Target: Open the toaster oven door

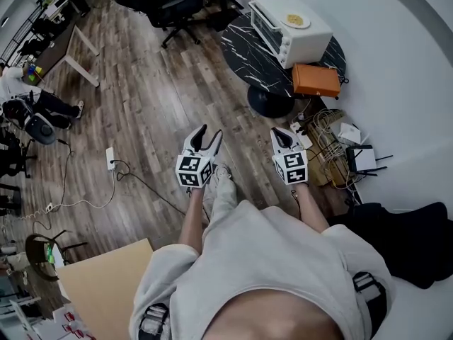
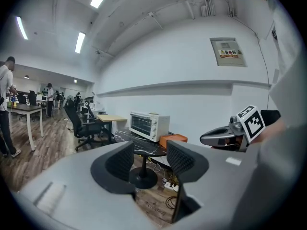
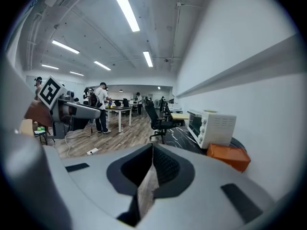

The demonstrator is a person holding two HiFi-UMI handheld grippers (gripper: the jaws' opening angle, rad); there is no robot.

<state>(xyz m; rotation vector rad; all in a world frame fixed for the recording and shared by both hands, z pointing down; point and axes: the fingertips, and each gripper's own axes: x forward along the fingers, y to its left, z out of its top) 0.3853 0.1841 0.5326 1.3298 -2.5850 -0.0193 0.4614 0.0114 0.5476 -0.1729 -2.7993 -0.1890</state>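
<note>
A white toaster oven [image 1: 290,27] stands with its door closed on a round black marble table [image 1: 244,52], far ahead of me. The left gripper view shows the toaster oven [image 2: 148,125] small and distant; in the right gripper view the toaster oven [image 3: 211,127] also stands well off. My left gripper [image 1: 207,137] hangs open over the wooden floor, its jaws apart and empty [image 2: 149,159]. Beside it, my right gripper [image 1: 284,136] is shut with its pads touching and nothing between them [image 3: 152,164]. Both are well short of the table.
An orange box [image 1: 316,80] lies on the table beside the oven, and a small plate [image 1: 295,21] sits on the oven's top. Tangled cables and devices [image 1: 333,137] lie by the wall at right. An office chair [image 1: 170,6] and a power strip [image 1: 110,158] stand to the left.
</note>
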